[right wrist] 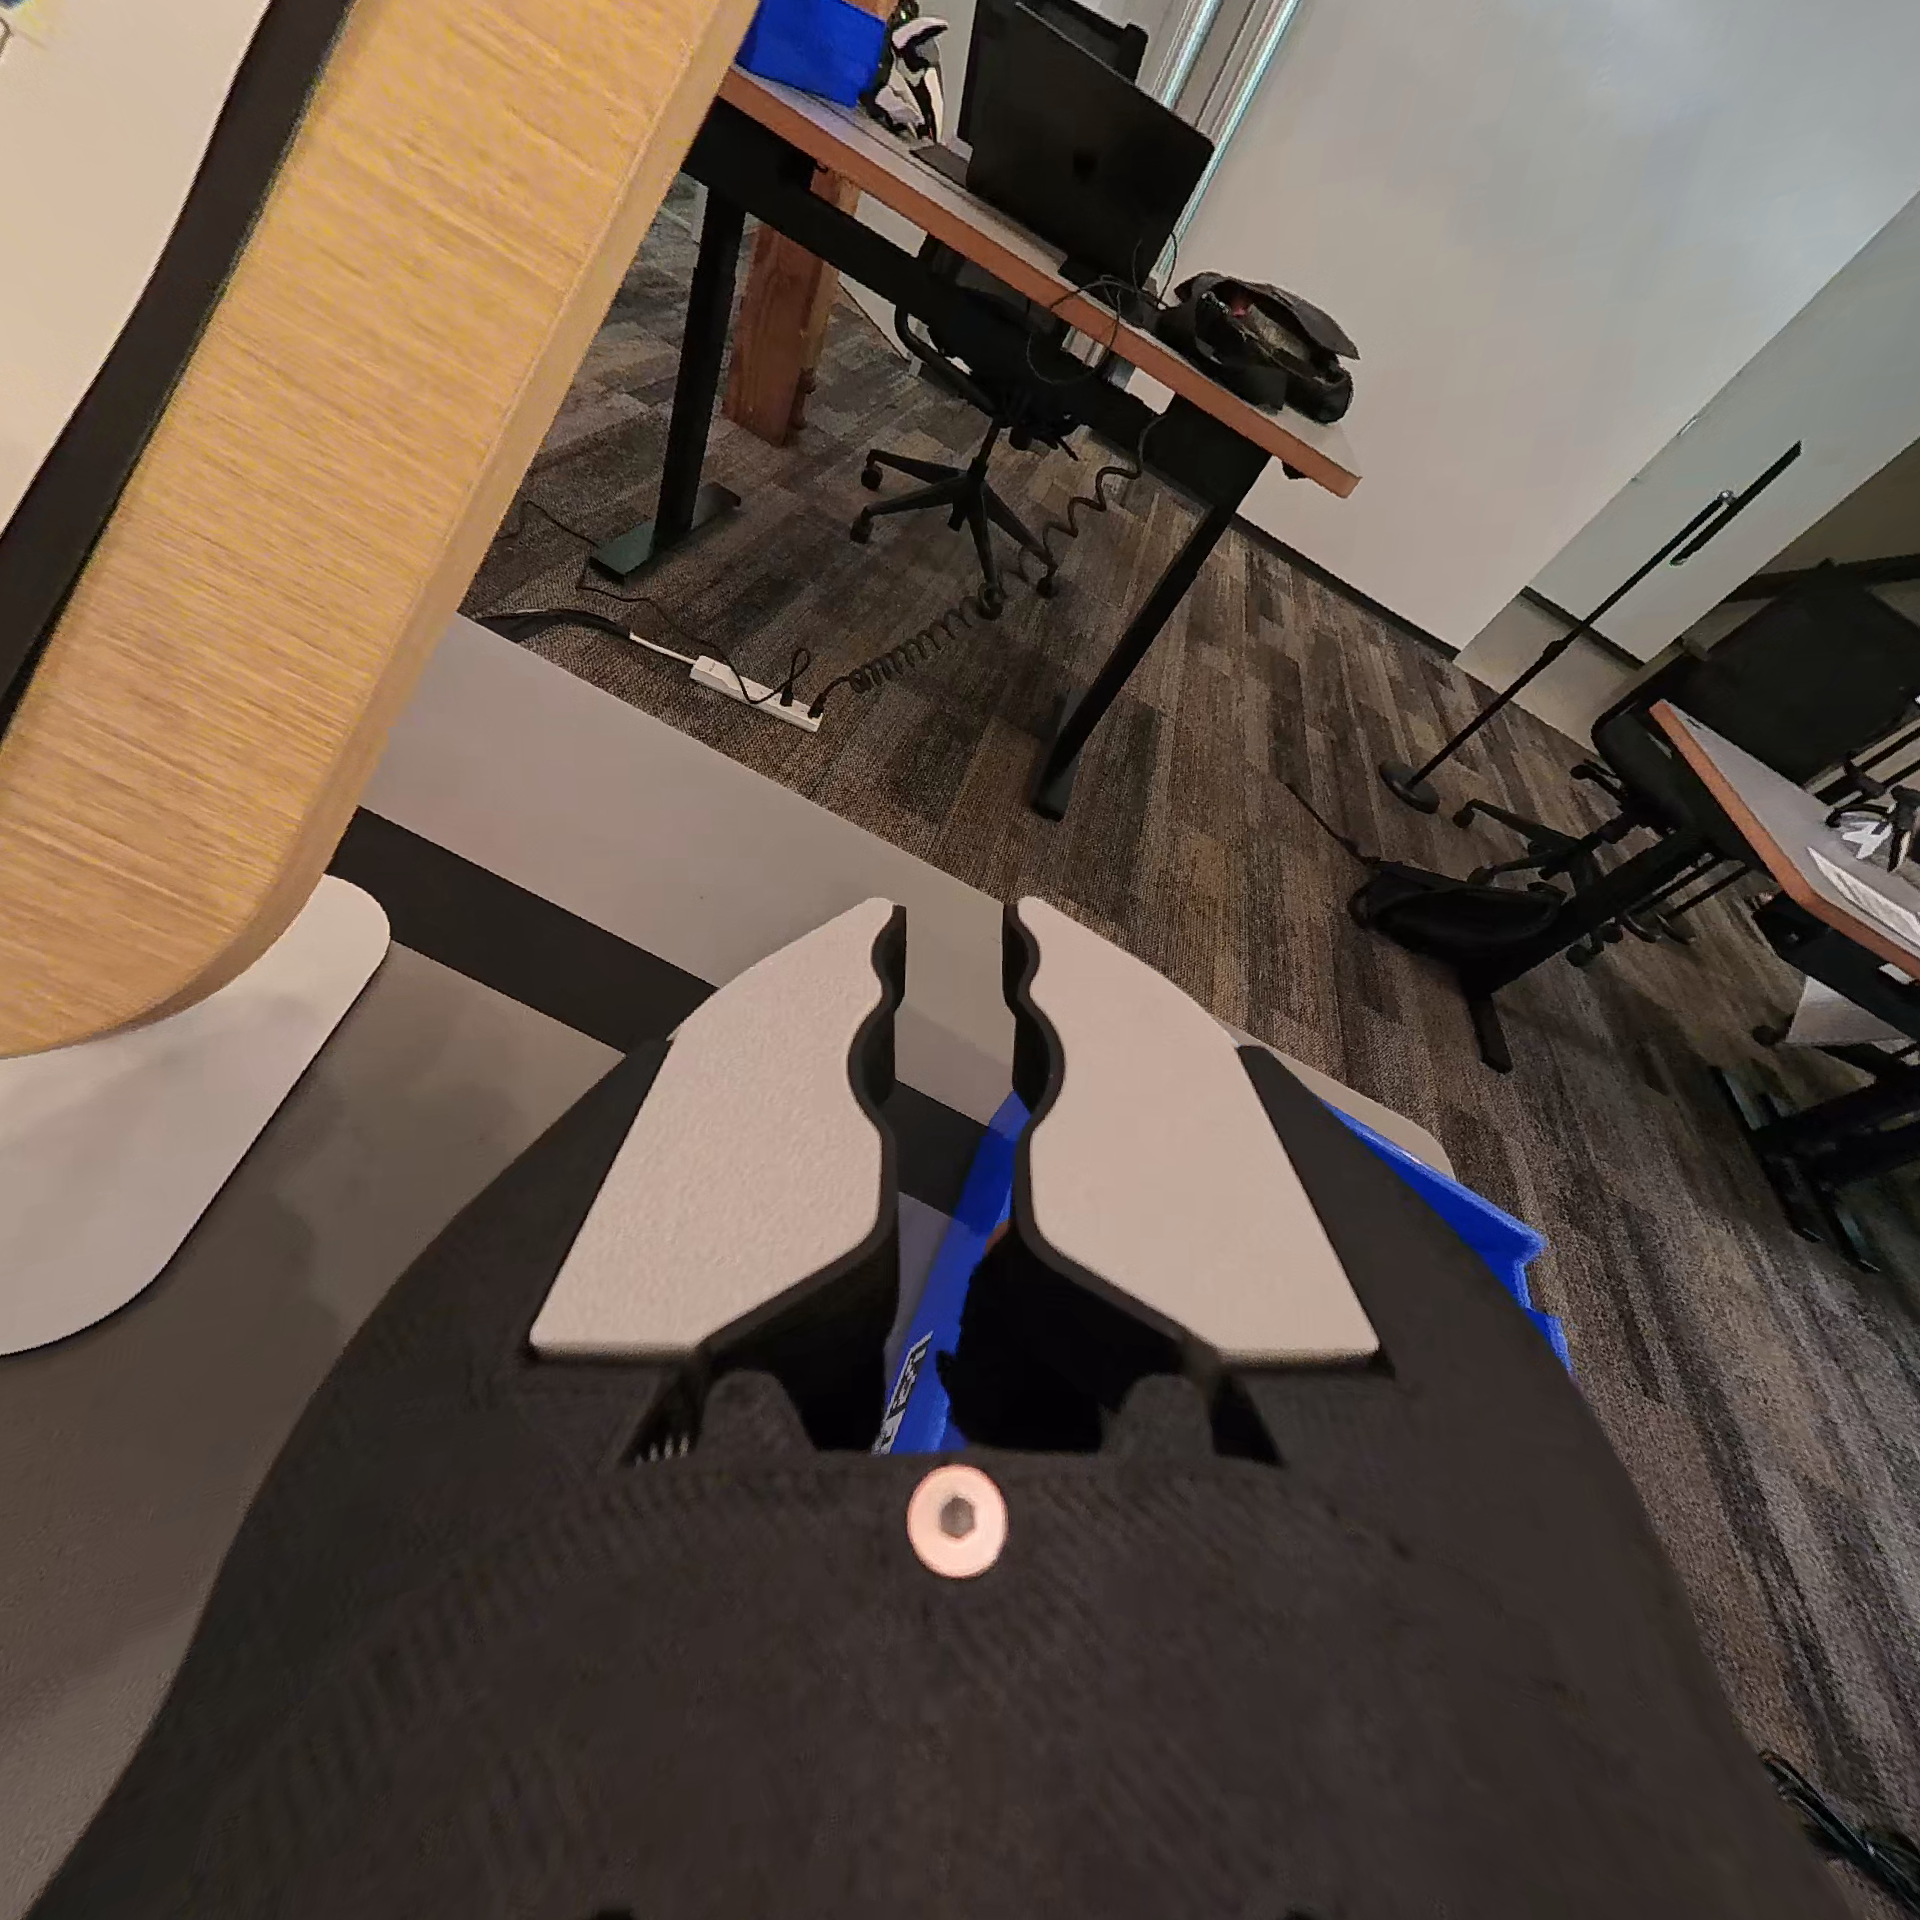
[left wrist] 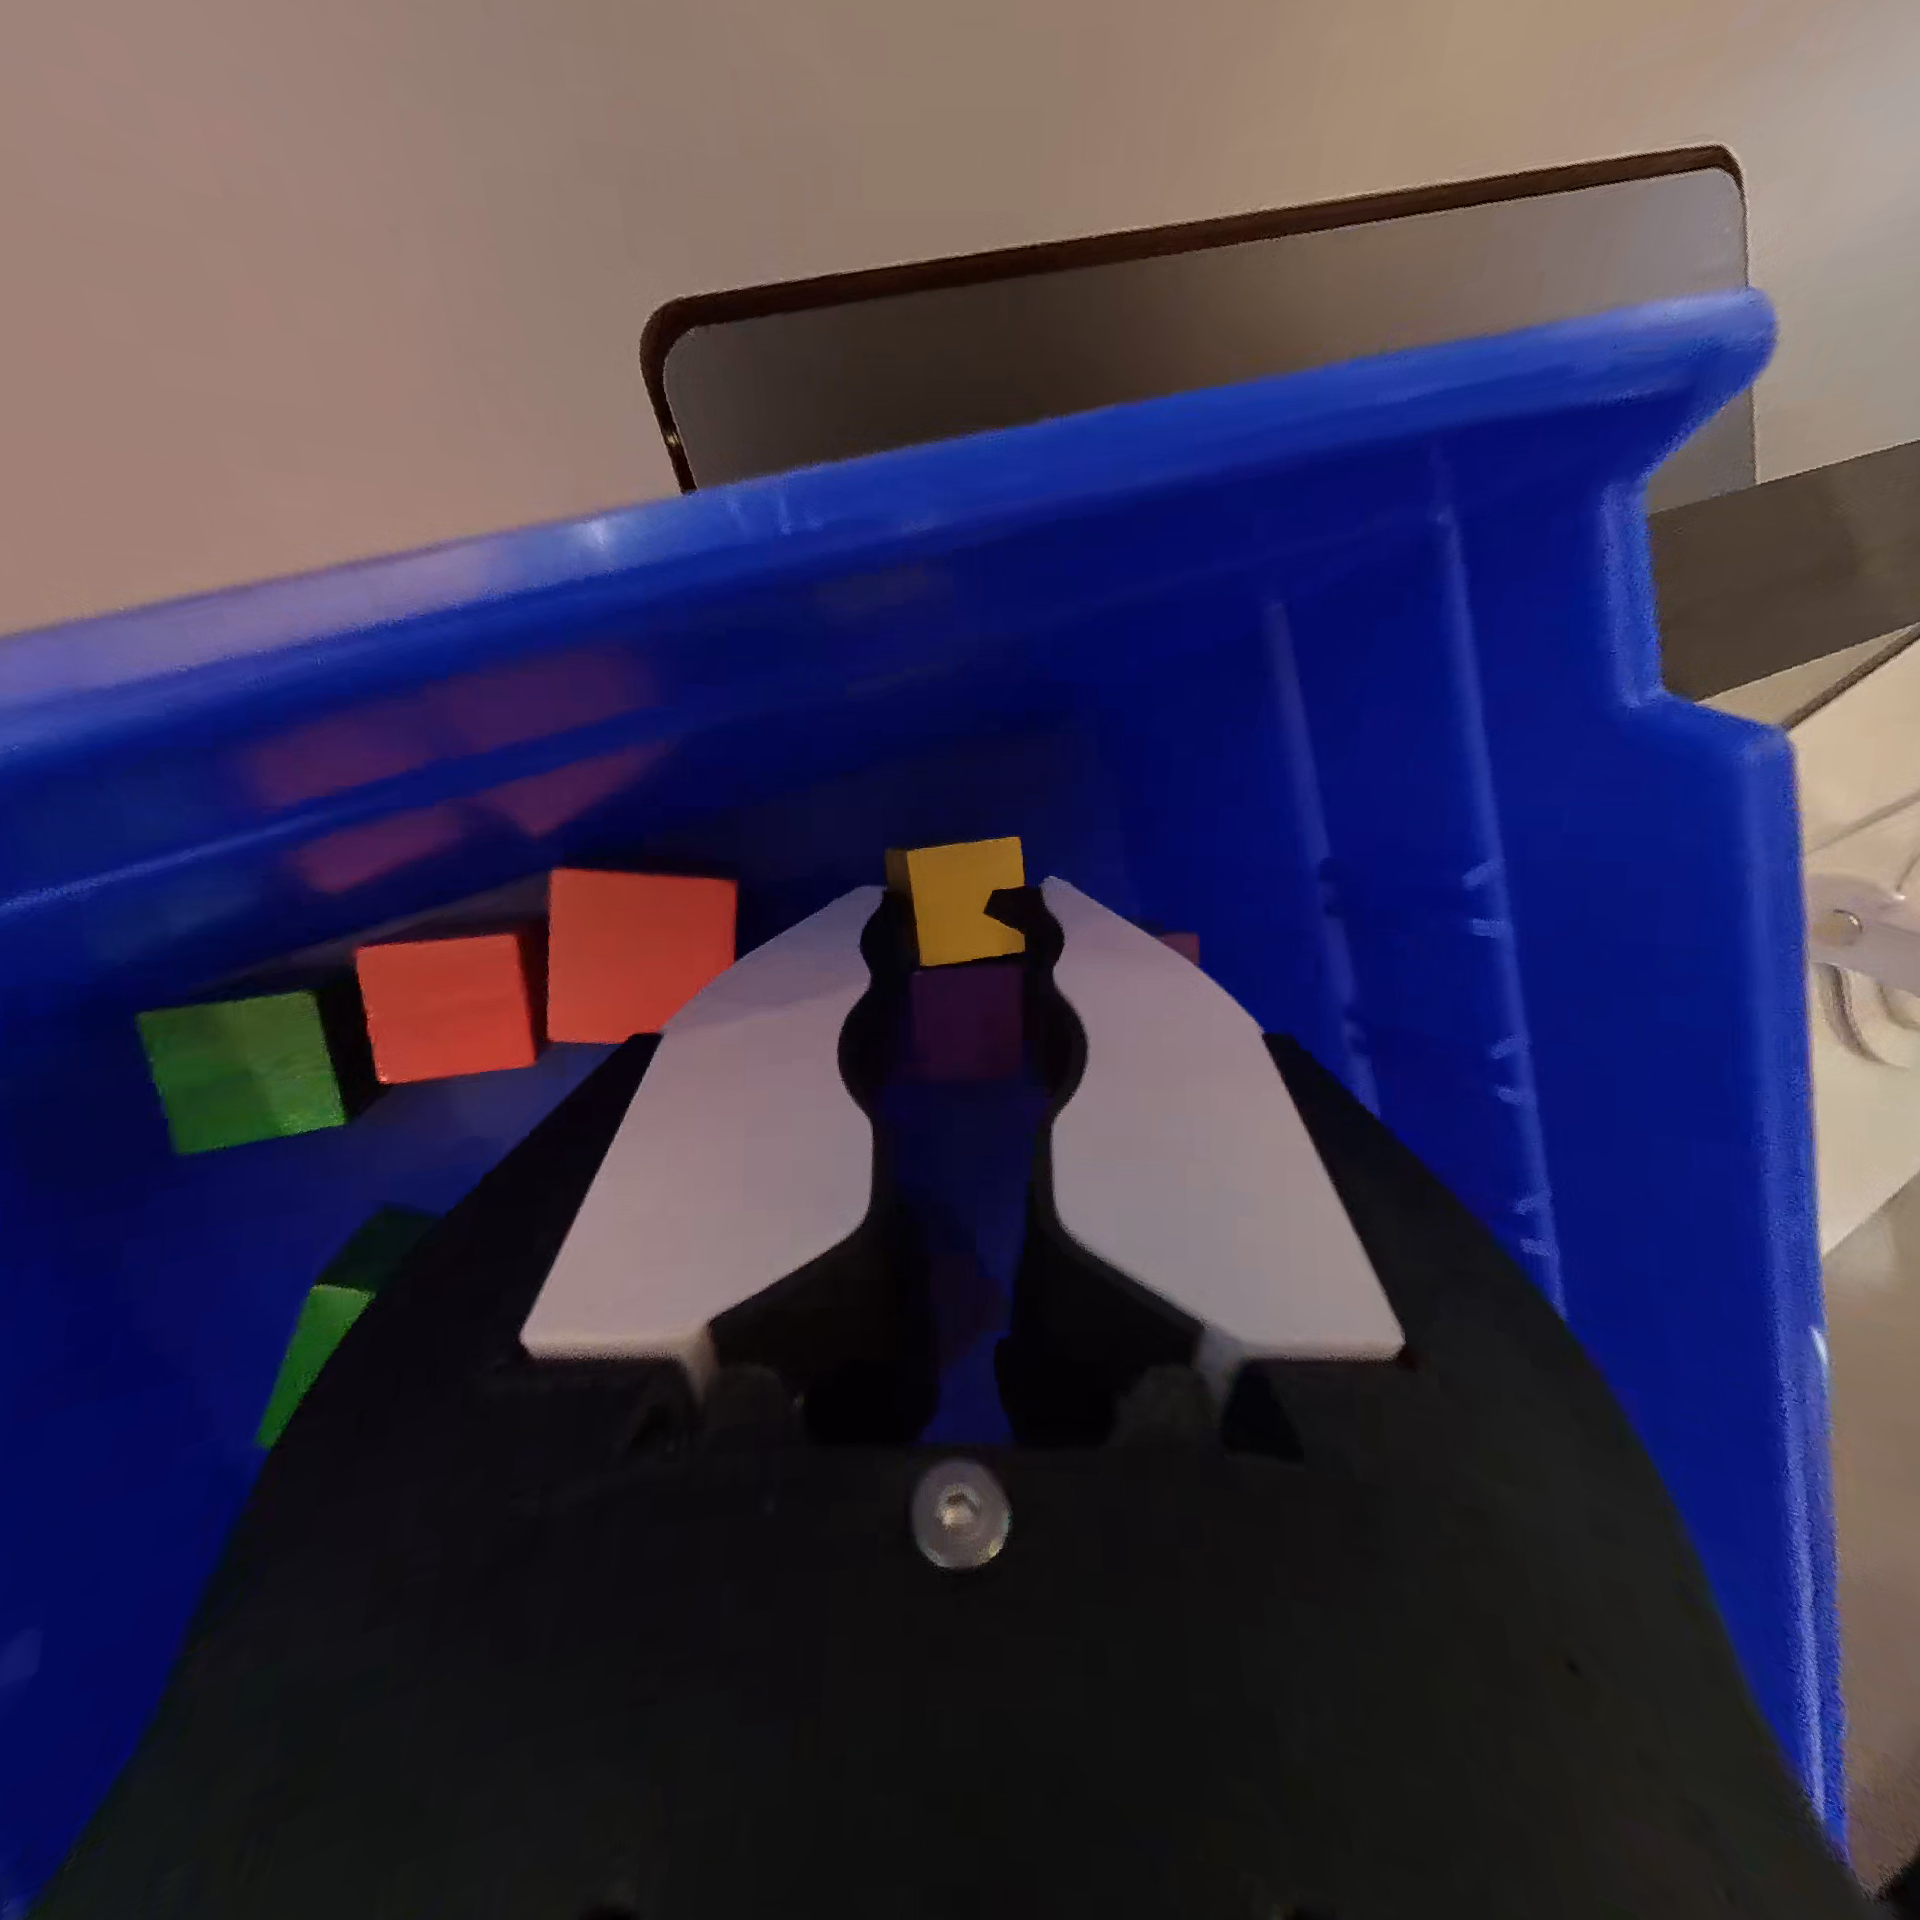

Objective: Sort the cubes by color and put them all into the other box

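- Left gripper [left wrist: 954, 914] reached down into the blue box [left wrist: 1143, 623], its jaws set either side of a yellow cube [left wrist: 951, 899] right at the fingertips; the right pad [left wrist: 1013, 912] touched the cube's right face, while contact on the other side could not be made out, so a firm grasp could not be confirmed.
- Directly below the yellow cube, in the same slot between the fingers, sat a purple cube [left wrist: 961, 1023], apparently underneath or just nearer the camera.
- Off to the left of the tool lay two orange-red cubes [left wrist: 639, 966] side by side, then a green cube [left wrist: 244, 1070] and a second green cube [left wrist: 327, 1340] partly hidden behind the gripper body.
- Since a cube has no long axis, the coming move looked to hinge on the straight-ahead line from fingertips to yellow cube.
- Room looked tight ahead, where the back wall rose just behind the cube, and freer to the right toward the ribbed side wall; straight up seemed the clear way out.
- Right gripper [right wrist: 951, 935] hung above another blue box [right wrist: 1434, 1226] by the table edge [right wrist: 623, 748], jaws parted and holding nothing, well away from any cube in view.
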Action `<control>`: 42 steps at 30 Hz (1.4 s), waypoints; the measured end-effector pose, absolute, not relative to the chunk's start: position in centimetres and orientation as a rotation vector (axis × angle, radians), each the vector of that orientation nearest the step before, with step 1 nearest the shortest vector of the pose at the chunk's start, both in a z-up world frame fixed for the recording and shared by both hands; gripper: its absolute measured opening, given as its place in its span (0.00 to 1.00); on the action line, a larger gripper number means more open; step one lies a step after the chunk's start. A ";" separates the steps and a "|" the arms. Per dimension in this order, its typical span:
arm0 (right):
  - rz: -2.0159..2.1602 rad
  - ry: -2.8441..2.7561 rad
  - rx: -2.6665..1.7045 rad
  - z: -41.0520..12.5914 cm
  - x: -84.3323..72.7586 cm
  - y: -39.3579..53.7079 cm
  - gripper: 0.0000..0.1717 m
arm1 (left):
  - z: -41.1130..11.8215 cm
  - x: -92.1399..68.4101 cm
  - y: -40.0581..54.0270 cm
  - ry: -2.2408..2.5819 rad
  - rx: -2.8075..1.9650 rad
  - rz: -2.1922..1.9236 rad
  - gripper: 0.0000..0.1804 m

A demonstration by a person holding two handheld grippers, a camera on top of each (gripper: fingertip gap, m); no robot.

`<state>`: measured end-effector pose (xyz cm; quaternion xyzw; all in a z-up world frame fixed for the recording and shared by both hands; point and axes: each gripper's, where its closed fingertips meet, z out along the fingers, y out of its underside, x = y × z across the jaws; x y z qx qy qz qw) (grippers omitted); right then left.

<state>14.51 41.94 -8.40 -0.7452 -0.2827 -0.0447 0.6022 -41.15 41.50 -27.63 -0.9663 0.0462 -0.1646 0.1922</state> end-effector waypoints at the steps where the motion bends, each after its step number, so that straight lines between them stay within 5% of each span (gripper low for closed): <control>1: -0.102 -0.657 -1.725 -8.4 14.4 41.9 0.10 | -27.8 -40.9 41.5 0.125 -2.716 -0.487 0.17; 25: -0.070 -0.710 -1.626 -5.5 12.6 40.2 0.11 | -23.4 -39.9 40.7 0.130 -2.438 -0.684 0.12; 42: 0.056 -0.963 -1.221 1.0 2.6 31.5 0.16 | -6.5 -31.6 32.8 0.393 -1.864 -1.044 0.12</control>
